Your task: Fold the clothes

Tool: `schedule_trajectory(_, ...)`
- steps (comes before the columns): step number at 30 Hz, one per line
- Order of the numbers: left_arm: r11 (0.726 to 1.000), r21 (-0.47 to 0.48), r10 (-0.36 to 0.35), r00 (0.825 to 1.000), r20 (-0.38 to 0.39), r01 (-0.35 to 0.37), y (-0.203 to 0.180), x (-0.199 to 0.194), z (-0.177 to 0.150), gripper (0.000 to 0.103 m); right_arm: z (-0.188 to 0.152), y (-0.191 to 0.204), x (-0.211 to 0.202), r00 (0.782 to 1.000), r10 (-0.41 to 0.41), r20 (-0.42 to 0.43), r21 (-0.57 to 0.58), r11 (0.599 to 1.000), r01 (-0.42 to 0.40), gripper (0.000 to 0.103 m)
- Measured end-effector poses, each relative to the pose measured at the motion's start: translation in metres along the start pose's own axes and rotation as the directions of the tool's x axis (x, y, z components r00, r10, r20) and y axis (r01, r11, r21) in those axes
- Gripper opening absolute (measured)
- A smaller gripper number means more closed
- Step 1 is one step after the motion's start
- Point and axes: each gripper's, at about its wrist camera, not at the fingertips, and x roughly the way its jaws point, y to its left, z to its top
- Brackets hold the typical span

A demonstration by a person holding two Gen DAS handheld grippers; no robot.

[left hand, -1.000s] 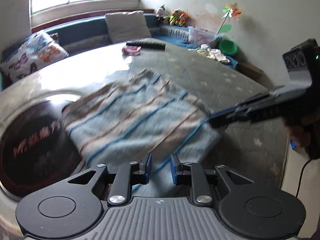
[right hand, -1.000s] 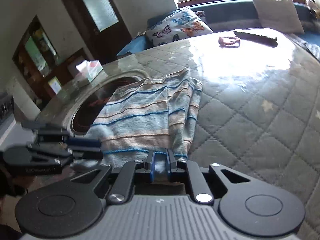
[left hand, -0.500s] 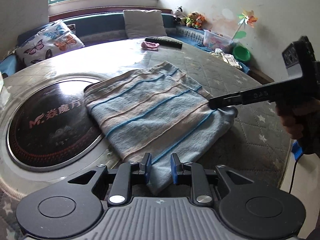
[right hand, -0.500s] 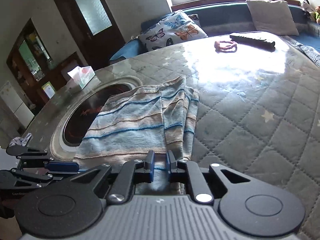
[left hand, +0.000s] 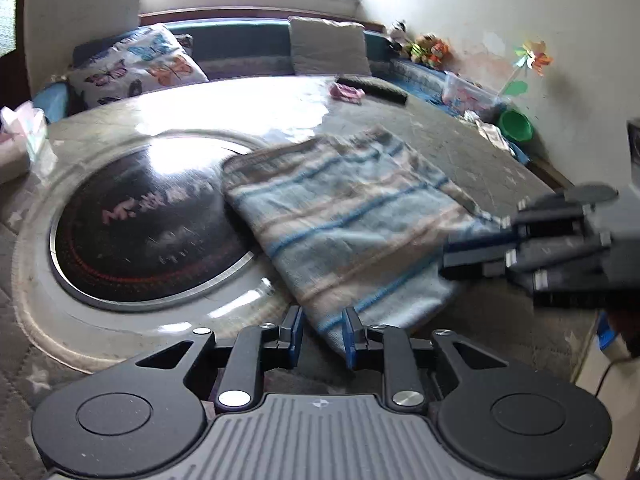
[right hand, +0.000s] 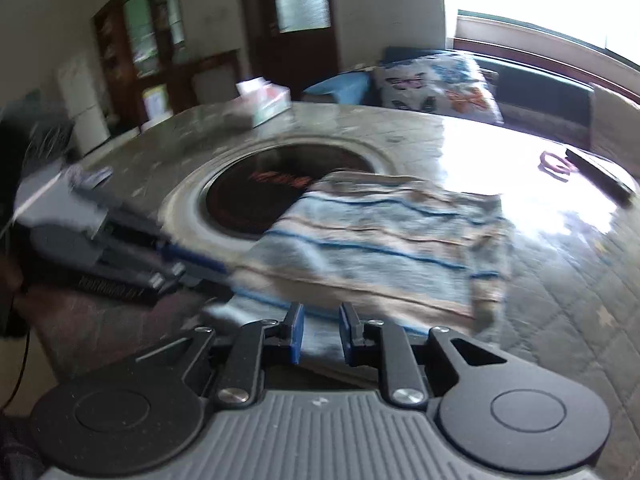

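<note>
My striped cloth (left hand: 344,216) lies folded on the tabletop (left hand: 500,168), partly over the black round plate (left hand: 148,232). Both my left gripper (left hand: 320,334) and right gripper (right hand: 320,330) have fingers apart, holding nothing — maybe one more fold left.

- The right gripper (right hand: 320,330) now stands with its jaws apart, no longer pinching the striped towel (right hand: 372,248).
- The left gripper (left hand: 320,334) gapes wider around the towel's near corner.
- Both grippers sit pulled back toward the table (right hand: 580,280) edge.
</note>
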Motion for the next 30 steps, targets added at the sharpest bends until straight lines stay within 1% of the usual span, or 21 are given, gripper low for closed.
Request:
schedule_trajectory(2,0.999,-0.028,0.017,1.0,0.01,-0.017,0.005,-0.003,0.004,0.025,0.001,0.013,0.005,1.0,0.024,-0.009,-0.039,0.999,-0.024,0.024)
schedule_trajectory(6,0.991,-0.137,0.012,1.0,-0.004,-0.013,0.019,-0.004,0.011,0.031,0.001,0.04,0.017,0.997,0.071,-0.026,-0.115,0.991,-0.073,0.034)
schedule_trajectory(8,0.982,-0.191,0.008,1.0,-0.012,-0.01,0.025,-0.003,0.013,0.031,0.001,0.054,0.024,0.997,0.072,-0.034,-0.17,0.983,-0.077,0.036)
schedule_trajectory(10,0.975,-0.223,0.001,1.0,-0.015,-0.004,0.028,-0.003,0.014,0.031,-0.001,0.068,0.032,0.998,0.056,-0.04,-0.227,0.972,-0.063,0.037)
schedule_trajectory(13,0.963,-0.269,-0.016,1.0,-0.012,0.012,0.03,-0.002,0.014,0.032,-0.003,0.085,0.043,0.999,-0.012,-0.044,-0.301,0.954,-0.002,0.036)
schedule_trajectory(15,0.952,-0.304,-0.038,0.999,-0.008,0.034,0.032,-0.001,0.015,0.033,-0.005,0.091,0.045,0.998,-0.039,-0.04,-0.325,0.945,0.024,0.035)
schedule_trajectory(16,0.945,-0.325,-0.054,0.999,-0.007,0.048,0.033,0.0,0.015,0.033,-0.006,0.092,0.044,0.998,-0.045,-0.039,-0.326,0.945,0.03,0.033)
schedule_trajectory(17,0.936,-0.346,-0.069,0.998,-0.006,0.063,0.033,0.002,0.015,0.033,-0.005,0.091,0.043,0.998,-0.042,-0.038,-0.309,0.951,0.028,0.022)
schedule_trajectory(20,0.905,-0.414,-0.111,0.994,-0.002,0.1,0.035,0.007,0.014,0.033,-0.002,0.086,0.037,0.999,-0.028,-0.034,-0.255,0.967,0.019,0.009)
schedule_trajectory(24,0.856,-0.496,-0.149,0.989,0.025,0.141,0.038,0.013,0.014,0.033,0.004,0.072,0.021,1.0,0.015,0.001,-0.165,0.986,-0.015,0.006)
schedule_trajectory(27,0.824,-0.544,-0.161,0.986,0.044,0.158,0.04,0.014,0.015,0.034,0.008,0.064,0.008,0.999,0.04,0.036,-0.113,0.993,-0.036,0.006)
schedule_trajectory(28,0.814,-0.555,-0.17,0.984,0.052,0.17,0.041,0.015,0.016,0.034,0.008,0.062,0.005,0.998,0.045,0.043,-0.102,0.994,-0.04,0.006)
schedule_trajectory(30,0.803,-0.571,-0.177,0.983,0.048,0.173,0.04,0.018,0.018,0.035,0.009,0.057,0.0,0.997,0.053,0.057,-0.079,0.996,-0.048,0.006)
